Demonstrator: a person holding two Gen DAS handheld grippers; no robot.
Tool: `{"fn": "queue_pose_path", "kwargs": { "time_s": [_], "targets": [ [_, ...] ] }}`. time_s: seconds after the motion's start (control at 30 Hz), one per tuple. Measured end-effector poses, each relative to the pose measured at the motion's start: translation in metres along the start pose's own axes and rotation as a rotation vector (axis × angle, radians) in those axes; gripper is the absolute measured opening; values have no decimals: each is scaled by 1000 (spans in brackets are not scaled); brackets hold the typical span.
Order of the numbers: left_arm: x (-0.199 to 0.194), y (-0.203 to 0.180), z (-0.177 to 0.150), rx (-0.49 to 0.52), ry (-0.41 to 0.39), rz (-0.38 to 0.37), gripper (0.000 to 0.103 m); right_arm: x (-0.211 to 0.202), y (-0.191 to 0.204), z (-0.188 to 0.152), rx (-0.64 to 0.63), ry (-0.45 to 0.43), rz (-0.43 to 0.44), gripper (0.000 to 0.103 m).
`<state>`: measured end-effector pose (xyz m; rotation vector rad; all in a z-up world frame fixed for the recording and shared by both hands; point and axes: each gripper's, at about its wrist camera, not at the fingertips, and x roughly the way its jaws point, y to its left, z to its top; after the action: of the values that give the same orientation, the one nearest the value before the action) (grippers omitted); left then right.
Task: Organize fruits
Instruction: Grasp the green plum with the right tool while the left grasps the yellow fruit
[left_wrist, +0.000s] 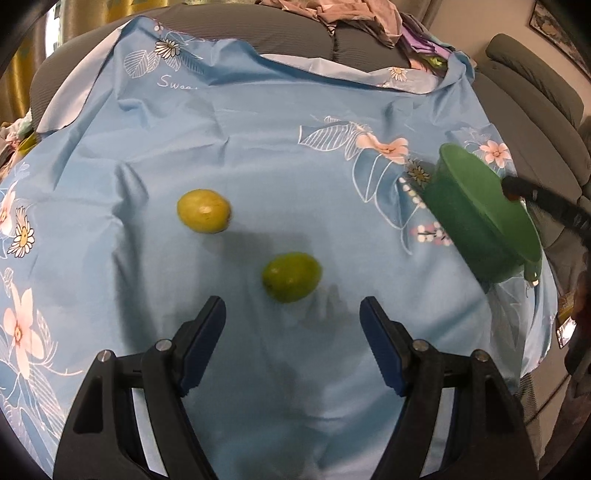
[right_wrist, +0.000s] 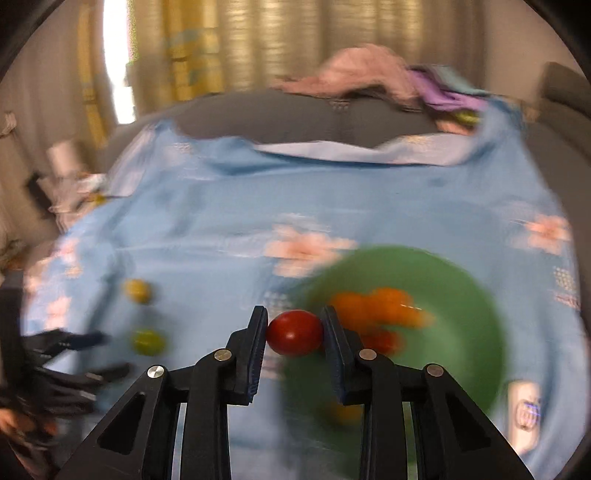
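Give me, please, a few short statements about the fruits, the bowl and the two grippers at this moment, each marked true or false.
1. The right gripper is shut on a red fruit. True.
2. The left gripper holds a green fruit. False: its fingers are spread apart with nothing between them.
3. Two green fruits lie on the blue floral cloth. True.
4. The green bowl is empty. False: orange fruits are inside it.
5. The two green fruits touch each other. False: bare cloth shows between them.
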<state>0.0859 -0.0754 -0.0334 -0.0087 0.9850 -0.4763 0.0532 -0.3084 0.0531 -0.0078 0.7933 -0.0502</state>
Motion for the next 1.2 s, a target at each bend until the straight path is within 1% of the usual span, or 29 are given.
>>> {"fn": "queue_pose_path", "kwargs": {
  "time_s": [0.07, 0.1, 0.13, 0.23, 0.3, 0.37, 0.47, 0.5, 0.57, 0.67, 0.73, 0.83, 0.87, 0.97, 1.0, 1.17, 1.2],
  "targets": [
    [-1, -1, 1, -1, -5, 5, 75, 8, -18, -6, 22, 51, -86, 32],
    [-2, 0, 2, -4, -7, 11, 75, 11, -21, -8, 36, 64, -93, 32],
    [-2, 2, 4, -7, -8, 18, 75, 12, -22, -10, 44, 68, -83, 32],
    [-7, 8, 6, -19, -19, 31, 75, 10, -10, -8, 31, 31, -28, 34],
    [-11, 15, 9, -33, -29, 40, 75, 10, 8, -4, -4, 8, 8, 39],
    [-13, 22, 12, -47, -37, 50, 75, 11, 26, -4, -29, -5, 76, 39],
    [-17, 35, 16, -75, -51, 61, 75, 25, 64, -8, -80, 50, 291, 40],
    [-19, 38, 18, -80, -58, 65, 75, 31, 76, -10, -98, 70, 344, 40],
    [-21, 41, 18, -83, -66, 68, 75, 42, 98, -14, -139, 91, 398, 40],
    [-22, 44, 20, -81, -70, 74, 75, 64, 128, -19, -190, 131, 405, 40],
    [-22, 48, 20, -82, -70, 75, 75, 74, 137, -20, -189, 157, 422, 40],
    [-22, 53, 19, -89, -71, 76, 75, 86, 147, -22, -210, 186, 404, 41],
    [-21, 54, 19, -90, -71, 75, 75, 91, 150, -23, -212, 197, 399, 41],
    [-20, 56, 19, -89, -68, 73, 75, 98, 153, -24, -199, 223, 405, 49],
    [-20, 56, 19, -88, -66, 72, 75, 98, 153, -25, -199, 227, 408, 50],
    [-16, 56, 22, -86, -64, 70, 75, 102, 155, -26, -190, 246, 432, 50],
    [-15, 56, 23, -86, -63, 69, 75, 103, 156, -27, -187, 251, 448, 50]
  ]
}}
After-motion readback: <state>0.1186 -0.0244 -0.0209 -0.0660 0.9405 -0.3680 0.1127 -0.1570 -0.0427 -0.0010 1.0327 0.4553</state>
